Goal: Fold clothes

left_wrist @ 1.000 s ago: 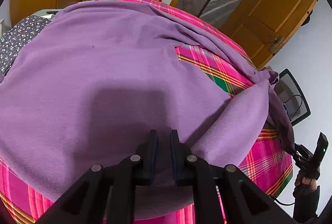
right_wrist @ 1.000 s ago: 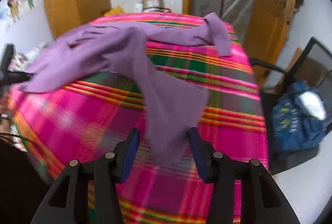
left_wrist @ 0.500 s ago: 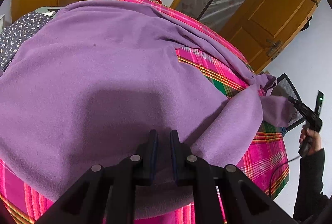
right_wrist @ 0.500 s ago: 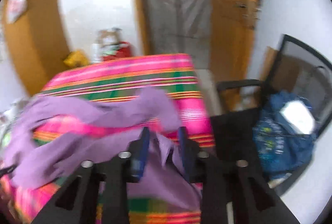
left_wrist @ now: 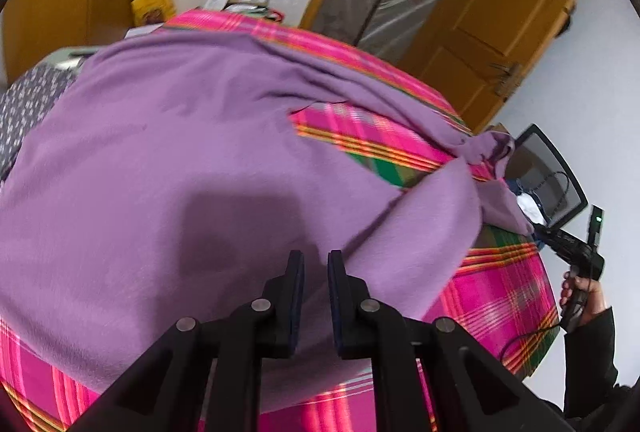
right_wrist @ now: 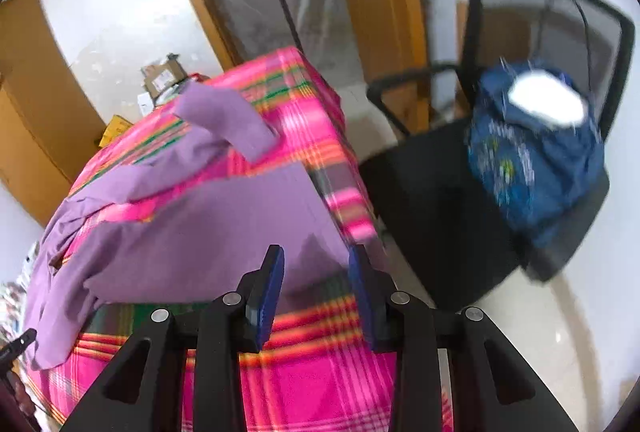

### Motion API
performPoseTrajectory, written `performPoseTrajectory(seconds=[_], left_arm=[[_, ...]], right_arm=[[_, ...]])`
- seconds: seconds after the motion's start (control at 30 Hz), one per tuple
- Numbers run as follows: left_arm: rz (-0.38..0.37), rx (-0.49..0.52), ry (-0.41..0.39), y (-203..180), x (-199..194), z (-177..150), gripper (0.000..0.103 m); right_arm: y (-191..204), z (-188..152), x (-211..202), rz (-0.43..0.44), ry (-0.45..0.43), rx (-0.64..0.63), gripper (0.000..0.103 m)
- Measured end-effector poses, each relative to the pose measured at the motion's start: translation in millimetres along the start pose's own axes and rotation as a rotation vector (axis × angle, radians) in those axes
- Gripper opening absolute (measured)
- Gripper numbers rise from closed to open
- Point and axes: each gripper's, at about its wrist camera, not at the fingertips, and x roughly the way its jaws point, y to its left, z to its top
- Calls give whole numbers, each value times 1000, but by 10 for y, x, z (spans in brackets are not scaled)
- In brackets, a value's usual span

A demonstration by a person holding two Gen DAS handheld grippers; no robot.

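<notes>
Tongs, left (left_wrist: 315, 264): fingers nearly together above the purple garment (left_wrist: 168, 168); a narrow gap shows between the pads and we see no cloth pinched there, so we judge them holding nothing. Tongs, right (right_wrist: 316, 264): fingers apart, the sleeve end (right_wrist: 240, 216) lying between and just ahead of them, not visibly clamped; the view is blurred. Garment: soft, matte, fleece-like knit, spread broadly over the worktop (right_wrist: 320, 384), which wears a pink plaid cloth (left_wrist: 500, 296) with green and orange stripes. Beyond the left tongs the body lies fairly flat; to their right the sleeve bunches into a loose twist near the worktop's edge. Step in hand, as we judge it: laying the sleeve across the body. To do it well, we would close the right tongs on the sleeve's hem rather than its middle, carry it low and taut toward the body, and let the left tongs press the body down so the limp cloth does not drag. Beside the right tongs: black mesh chair (right_wrist: 552, 44), rigid, bearing a crumpled blue bag (right_wrist: 532, 160).
</notes>
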Motion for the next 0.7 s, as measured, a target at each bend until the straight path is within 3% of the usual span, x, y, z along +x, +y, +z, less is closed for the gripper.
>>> performPoseTrajectory(seconds=[0.37, 0.4, 0.47, 0.5, 0.7], left_arm=[[-65, 138, 4, -488, 3, -68, 11], [-67, 153, 7, -534, 22, -78, 11], [-73, 191, 19, -638, 75, -107, 11], [-78, 204, 25, -670, 104, -118, 11], [-53, 248, 65, -747, 273, -180, 11]], right_arm=[[25, 41, 205, 57, 16, 53, 38], [27, 43, 215, 57, 14, 54, 33], [31, 49, 236, 59, 11, 56, 11], [33, 52, 246, 60, 10, 58, 8], [21, 149, -34, 135, -72, 67, 5]])
